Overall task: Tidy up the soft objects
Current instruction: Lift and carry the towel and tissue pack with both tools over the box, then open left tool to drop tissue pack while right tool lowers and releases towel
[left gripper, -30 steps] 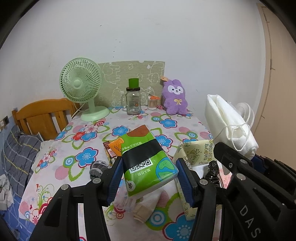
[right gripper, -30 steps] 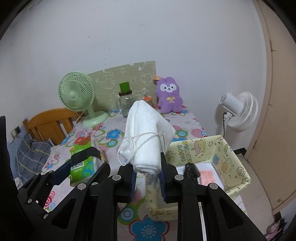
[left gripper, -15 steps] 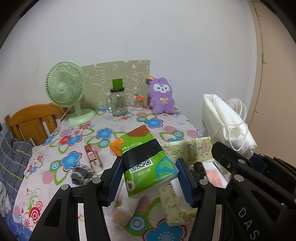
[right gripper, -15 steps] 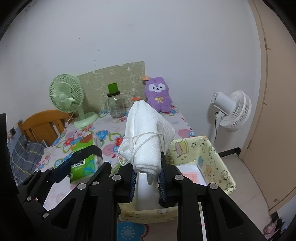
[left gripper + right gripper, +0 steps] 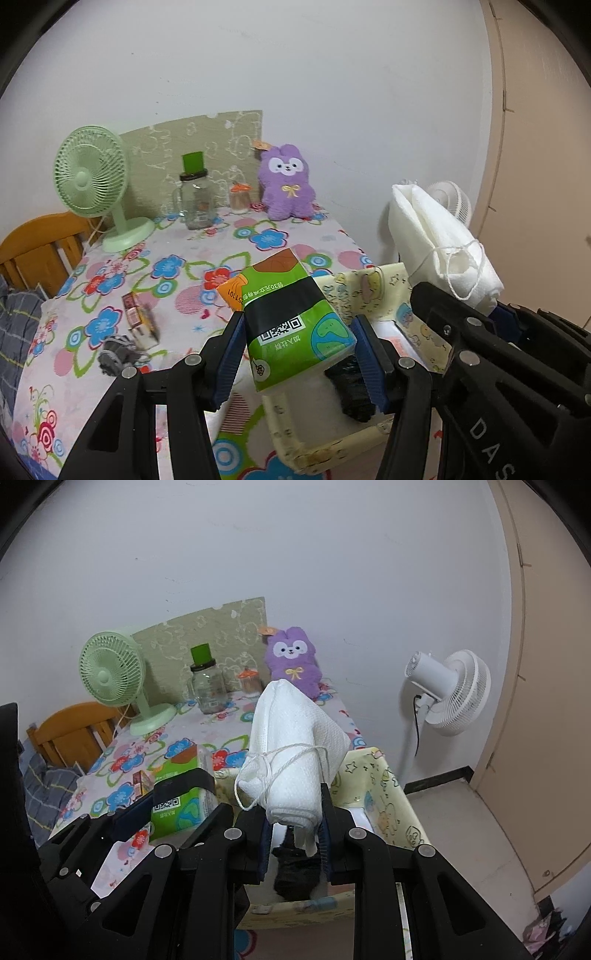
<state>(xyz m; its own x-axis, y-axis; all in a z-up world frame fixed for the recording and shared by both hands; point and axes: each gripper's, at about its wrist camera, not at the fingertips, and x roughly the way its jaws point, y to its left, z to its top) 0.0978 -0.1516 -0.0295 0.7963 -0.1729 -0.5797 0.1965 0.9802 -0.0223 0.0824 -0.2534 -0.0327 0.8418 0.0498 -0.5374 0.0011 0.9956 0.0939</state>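
Note:
My left gripper (image 5: 299, 350) is shut on a green tissue pack (image 5: 291, 325) and holds it over the near left part of a yellow cartoon-print fabric box (image 5: 373, 288). My right gripper (image 5: 293, 830) is shut on a rolled white cloth tied with string (image 5: 295, 746), held above the same box (image 5: 384, 797). The cloth also shows in the left wrist view (image 5: 439, 240), and the tissue pack in the right wrist view (image 5: 177, 797). A dark object (image 5: 351, 387) lies inside the box. A purple plush bunny (image 5: 286, 184) sits at the table's back.
On the flowered tablecloth (image 5: 177, 266) stand a green desk fan (image 5: 92, 177), a glass jar with a green lid (image 5: 194, 195) and a small orange-lidded jar (image 5: 240, 197). A small carton (image 5: 135, 314) and a grey item (image 5: 114, 354) lie left. A white floor fan (image 5: 450, 694) stands right.
Both grippers, still holding their loads, have shifted to the right and forward, so the fabric box now lies beneath them. The fan and jar have slid left in view.

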